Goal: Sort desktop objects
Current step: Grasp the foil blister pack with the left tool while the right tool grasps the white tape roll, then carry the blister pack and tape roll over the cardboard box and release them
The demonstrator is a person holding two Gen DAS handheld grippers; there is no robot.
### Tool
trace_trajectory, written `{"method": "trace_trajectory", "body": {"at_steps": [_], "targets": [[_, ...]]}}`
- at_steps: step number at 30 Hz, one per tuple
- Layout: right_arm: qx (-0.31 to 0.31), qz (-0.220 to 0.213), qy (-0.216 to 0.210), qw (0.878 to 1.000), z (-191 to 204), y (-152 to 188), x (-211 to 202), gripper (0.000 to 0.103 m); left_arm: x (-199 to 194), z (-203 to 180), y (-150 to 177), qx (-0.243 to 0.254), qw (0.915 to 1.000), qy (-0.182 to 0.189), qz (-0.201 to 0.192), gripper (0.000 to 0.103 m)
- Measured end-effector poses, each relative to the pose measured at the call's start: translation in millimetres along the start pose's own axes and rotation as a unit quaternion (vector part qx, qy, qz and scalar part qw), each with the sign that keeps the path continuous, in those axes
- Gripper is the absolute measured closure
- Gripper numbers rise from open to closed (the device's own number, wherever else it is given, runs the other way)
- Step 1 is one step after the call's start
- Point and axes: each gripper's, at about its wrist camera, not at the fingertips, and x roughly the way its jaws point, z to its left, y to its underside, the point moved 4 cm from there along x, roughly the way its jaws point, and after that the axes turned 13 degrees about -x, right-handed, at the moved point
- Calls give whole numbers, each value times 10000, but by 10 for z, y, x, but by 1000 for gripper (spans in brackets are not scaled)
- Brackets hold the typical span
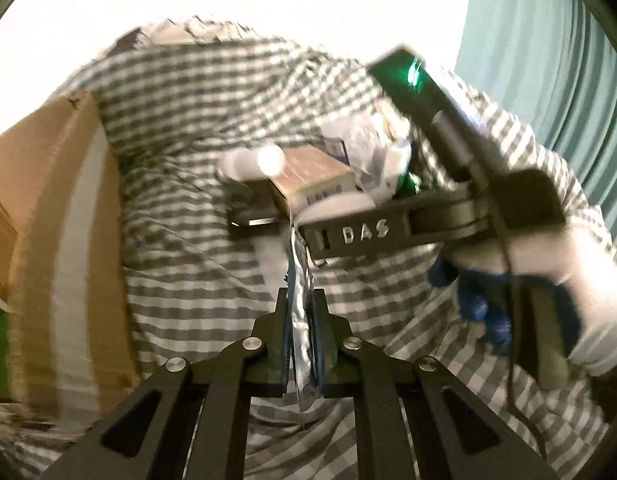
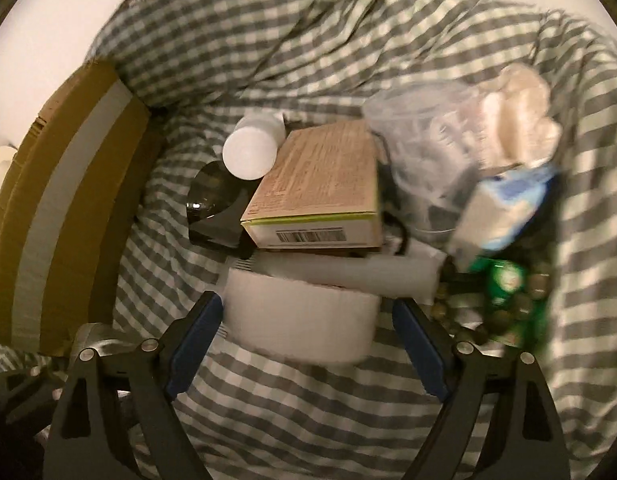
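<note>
L gripper pinches thin silver foil sachet, R gripper wide round white tub, no contact; tan barcode carton behind; R-hand glove seen L cam only.

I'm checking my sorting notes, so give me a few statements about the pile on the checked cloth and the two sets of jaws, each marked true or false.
1. The left gripper is shut on a silvery foil packet. True.
2. The right gripper is clamped shut. False: its jaws stand wide open.
3. A white bottle lies beside the brown box. True.
4. The cloth is plain red. False: it is grey and white checked.
</note>
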Motion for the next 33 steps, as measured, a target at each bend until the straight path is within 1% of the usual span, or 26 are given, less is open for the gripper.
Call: {"method": "trace_trajectory", "body": {"at_steps": [1,2,5,7,10,13,16,23,27,33], "targets": [[18,26,-55,10000,7,4,27,21,-43,29,-35,-48,10000,1,-68,94],[-1,42,-77,10000,23,6,39,21,-109,49,-73,-100,9998,-6,-165,94],[-48,-131,25,9999,48,21,-73,22,-293,64,-171,-77,9987,-135,-479,94],[-9,-273,123,9996,40,42,-184,22,-390,68,-234,-71,9978,-194,-630,94],[114,-507,162,9985,50,84,-377,22,-551,90,-336,-105,9956,-332,-874,94],[168,-767,272,9965,118,87,-593,22,-695,131,-426,-125,9924,-506,-1117,94],[142,-1041,401,9937,247,87,-830,22,-825,181,-493,-147,9896,-590,-1304,94],[65,-1733,735,9821,526,72,-1446,22,-1256,248,-572,-175,9815,-666,-1784,94],[-11,-2181,946,9713,680,53,-1864,22,-1510,283,-629,-210,9768,-689,-2017,94],[-99,-2776,1024,9552,937,28,-2419,22,-1874,368,-708,-238,9693,-736,-2334,94]]}}
